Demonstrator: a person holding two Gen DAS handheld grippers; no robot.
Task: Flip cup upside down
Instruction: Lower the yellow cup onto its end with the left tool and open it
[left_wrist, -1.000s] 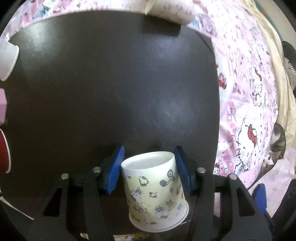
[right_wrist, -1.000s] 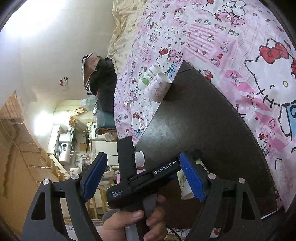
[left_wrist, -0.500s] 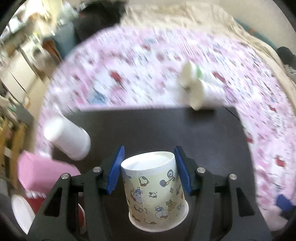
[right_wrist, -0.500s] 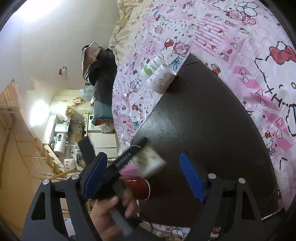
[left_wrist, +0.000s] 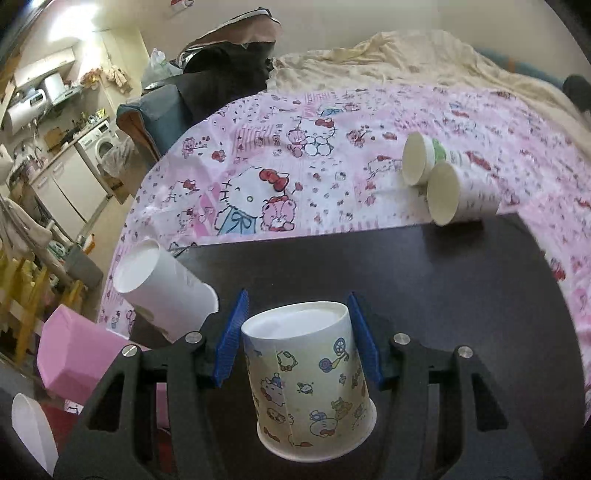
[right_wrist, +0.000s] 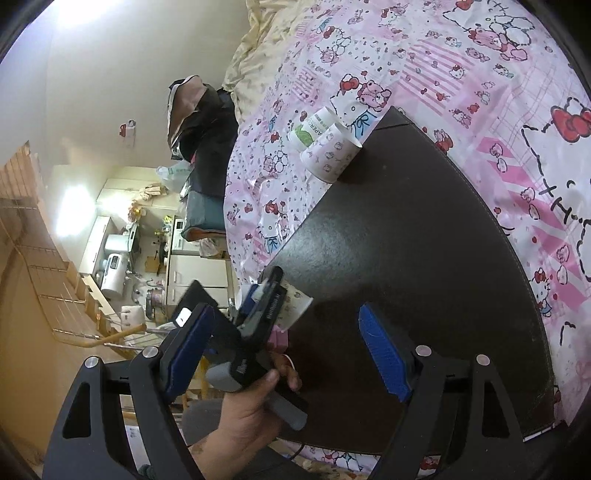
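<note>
Paper cartoon-print cup (left_wrist: 308, 384) sits clamped between the left gripper's (left_wrist: 295, 334) blue pads, lifted above the dark mat (left_wrist: 424, 280), its closed base facing away from the camera. Setting it rim-down on the mat remains. Right gripper (right_wrist: 286, 349) hovers over the mat, jaws apart, empty.

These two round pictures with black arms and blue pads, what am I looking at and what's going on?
A person holds hand-operated tongs in each hand, each with a fisheye camera looking along its fingers. The left view shows the left tongs clamped on a cartoon-printed paper cup, its base pointing away from the camera, above a dark mat. The right view shows the right tongs open and empty, and beyond them the person's hand holding the left tool. More paper cups lie on their sides at the mat's edge, on a pink cartoon bedsheet.
</note>
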